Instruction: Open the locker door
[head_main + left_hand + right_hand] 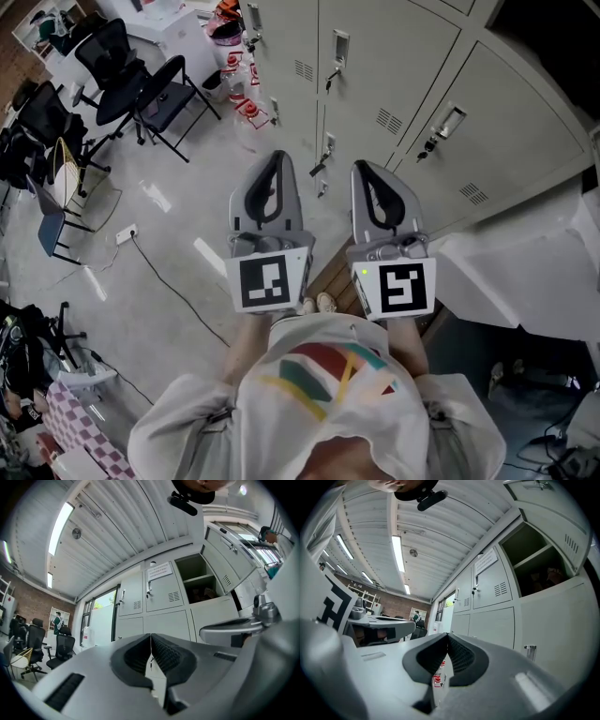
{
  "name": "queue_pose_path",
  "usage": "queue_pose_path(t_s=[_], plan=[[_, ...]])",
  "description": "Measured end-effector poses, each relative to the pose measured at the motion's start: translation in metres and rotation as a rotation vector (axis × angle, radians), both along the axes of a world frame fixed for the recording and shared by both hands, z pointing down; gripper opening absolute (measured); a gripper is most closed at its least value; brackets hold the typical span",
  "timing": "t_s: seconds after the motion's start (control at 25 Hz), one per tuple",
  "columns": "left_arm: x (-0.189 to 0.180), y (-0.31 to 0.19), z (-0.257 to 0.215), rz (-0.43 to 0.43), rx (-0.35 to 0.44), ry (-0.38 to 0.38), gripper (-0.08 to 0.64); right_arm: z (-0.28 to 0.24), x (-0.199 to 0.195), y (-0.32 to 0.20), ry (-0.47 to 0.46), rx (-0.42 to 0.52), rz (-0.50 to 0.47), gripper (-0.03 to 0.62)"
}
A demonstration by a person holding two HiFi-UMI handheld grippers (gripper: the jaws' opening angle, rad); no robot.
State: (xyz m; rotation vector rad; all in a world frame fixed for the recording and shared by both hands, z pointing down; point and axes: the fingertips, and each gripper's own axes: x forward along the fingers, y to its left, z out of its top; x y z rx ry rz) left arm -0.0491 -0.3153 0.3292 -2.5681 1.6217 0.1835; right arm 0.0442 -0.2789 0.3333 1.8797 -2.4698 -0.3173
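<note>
A bank of grey lockers [394, 66] stands in front of me, each door with a small latch handle [339, 47]. In both gripper views one upper locker [199, 576] [536, 564] stands open, its door [230, 555] swung outward. My left gripper [278, 161] [151, 637] and right gripper [362, 171] [448, 637] are held side by side, pointing at the lockers and a short way off them. The jaws of both are shut with nothing between them. Neither gripper touches a door or a handle.
Black office chairs [122, 66] and a desk stand on the left. A cable [169, 281] trails over the floor. Red items [248, 108] lie at the locker base. A pale slab [525, 272] juts out at the right. My feet [317, 303] show below the grippers.
</note>
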Motion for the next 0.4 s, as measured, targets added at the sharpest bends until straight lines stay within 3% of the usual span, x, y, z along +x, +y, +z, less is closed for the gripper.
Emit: queue_pose_path(t_s=[0.4], plan=[[-0.0031,0.0031,0.0013,0.02,0.0,0.009,0.017,-0.0002,-0.0028,0.0018,0.019,-0.011,0.003,0.005]])
